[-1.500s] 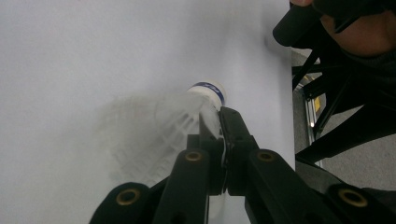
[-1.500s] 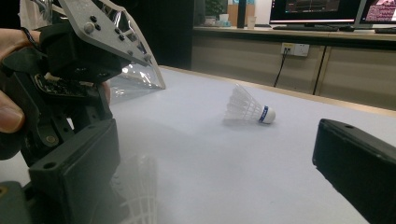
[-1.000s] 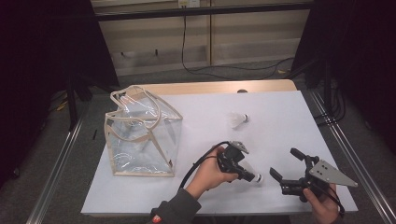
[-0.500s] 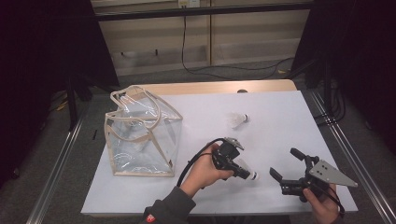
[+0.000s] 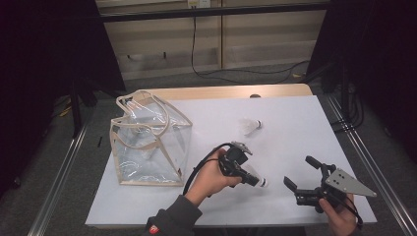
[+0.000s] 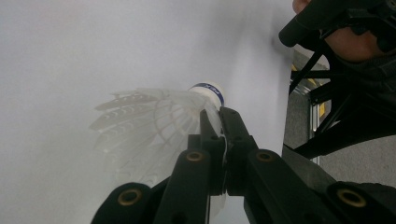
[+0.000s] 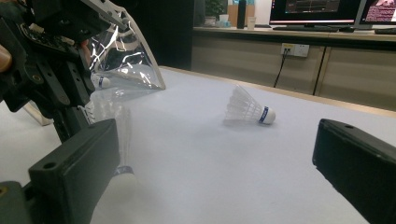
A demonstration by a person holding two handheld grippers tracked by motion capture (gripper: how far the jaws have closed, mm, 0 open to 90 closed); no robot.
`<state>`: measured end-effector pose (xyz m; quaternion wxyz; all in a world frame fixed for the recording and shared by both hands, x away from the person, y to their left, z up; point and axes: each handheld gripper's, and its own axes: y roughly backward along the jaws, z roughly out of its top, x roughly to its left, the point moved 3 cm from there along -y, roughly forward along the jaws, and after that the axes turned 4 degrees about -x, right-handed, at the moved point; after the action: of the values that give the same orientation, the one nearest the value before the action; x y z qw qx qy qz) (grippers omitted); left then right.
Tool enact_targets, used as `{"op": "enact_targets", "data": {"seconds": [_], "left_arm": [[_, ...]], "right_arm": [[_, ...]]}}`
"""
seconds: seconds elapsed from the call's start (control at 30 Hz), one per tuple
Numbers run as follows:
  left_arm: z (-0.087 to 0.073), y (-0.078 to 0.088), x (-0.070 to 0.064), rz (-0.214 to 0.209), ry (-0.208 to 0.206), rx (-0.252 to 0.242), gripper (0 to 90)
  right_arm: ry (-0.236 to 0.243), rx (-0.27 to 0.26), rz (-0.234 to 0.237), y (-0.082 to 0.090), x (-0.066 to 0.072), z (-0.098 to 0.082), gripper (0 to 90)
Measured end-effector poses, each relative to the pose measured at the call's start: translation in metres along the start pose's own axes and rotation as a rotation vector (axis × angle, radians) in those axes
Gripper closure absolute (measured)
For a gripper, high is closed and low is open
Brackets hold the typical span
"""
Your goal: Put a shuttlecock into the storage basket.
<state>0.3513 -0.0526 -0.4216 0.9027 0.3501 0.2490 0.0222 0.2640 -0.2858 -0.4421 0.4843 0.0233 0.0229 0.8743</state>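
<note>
My left gripper (image 6: 218, 114) is shut on a white feather shuttlecock (image 6: 149, 126), with the jaws pinching the feathers just behind its blue-banded cork. In the high view this gripper (image 5: 254, 180) sits at the table's front middle, and the held shuttlecock (image 5: 262, 183) points right, low over the white surface. My right gripper (image 5: 299, 171) rests at the front right, open, with nothing between its jaws. A second shuttlecock (image 5: 251, 126) lies on its side farther back, also in the right gripper view (image 7: 250, 111). The held shuttlecock's cork (image 7: 122, 179) is by that view's left jaw.
A clear plastic bag (image 5: 147, 142) with beige trim stands upright at the table's left. In the right gripper view the bag (image 7: 126, 56) holds another shuttlecock (image 7: 100, 81). A metal rail (image 5: 366, 162) runs along the table's right edge. A wooden strip (image 5: 226, 92) borders the back.
My left hand has shifted slightly to the left with the shuttlecock still in its jaws. The right gripper has kept still.
</note>
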Motion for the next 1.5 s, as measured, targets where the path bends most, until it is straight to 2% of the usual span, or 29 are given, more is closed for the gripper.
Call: {"op": "enact_targets", "data": {"seconds": [0.17,0.23,0.27,0.4,1.5], "left_arm": [[0.0,0.005,0.001,0.001,-0.005,0.008,89.8],[0.0,0.006,0.001,0.006,0.008,-0.001,89.8],[0.0,0.007,0.002,0.007,-0.003,0.01,89.8],[0.001,0.01,0.001,0.008,0.013,-0.003,89.8],[0.008,0.036,0.002,0.035,0.021,-0.007,90.0]], "right_arm": [[0.004,0.002,0.0,0.0,0.0,0.0,0.4],[0.003,0.002,0.0,0.0,0.0,0.0,0.4],[0.002,0.002,0.0,-0.001,0.0,0.0,0.4],[0.002,0.003,0.001,-0.001,0.0,0.0,0.4],[-0.002,-0.001,-0.003,-0.001,0.0,0.0,0.4]]}}
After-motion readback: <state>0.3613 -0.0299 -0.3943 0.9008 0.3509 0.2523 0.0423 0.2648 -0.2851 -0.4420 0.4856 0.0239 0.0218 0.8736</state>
